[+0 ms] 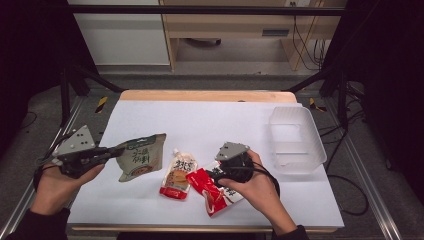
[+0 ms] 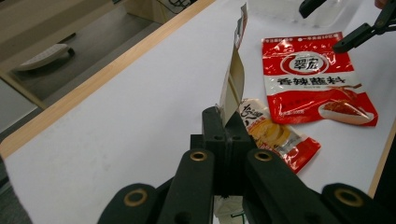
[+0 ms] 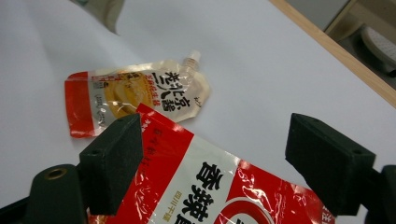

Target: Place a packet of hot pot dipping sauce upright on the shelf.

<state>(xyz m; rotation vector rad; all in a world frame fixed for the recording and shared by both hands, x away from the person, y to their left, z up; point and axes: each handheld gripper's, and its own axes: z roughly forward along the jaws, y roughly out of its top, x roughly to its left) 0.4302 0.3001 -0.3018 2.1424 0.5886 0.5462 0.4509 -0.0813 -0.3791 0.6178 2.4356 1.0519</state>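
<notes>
Green pouch (image 1: 141, 156) hung clenched in left tongs (image 1: 119, 149), lifted off the counter (image 1: 210, 120). Right tongs (image 1: 214, 176) stood released over the red packet (image 1: 212, 192). Spouted pouch (image 1: 177, 176) lay between; bin (image 1: 300, 155) empty, sorting apparently barely begun.

The left gripper (image 1: 117, 150) points rightward above the table, jaws clamped together. The right gripper (image 3: 212, 161) points leftward and low, jaws spread wide apart.
</notes>
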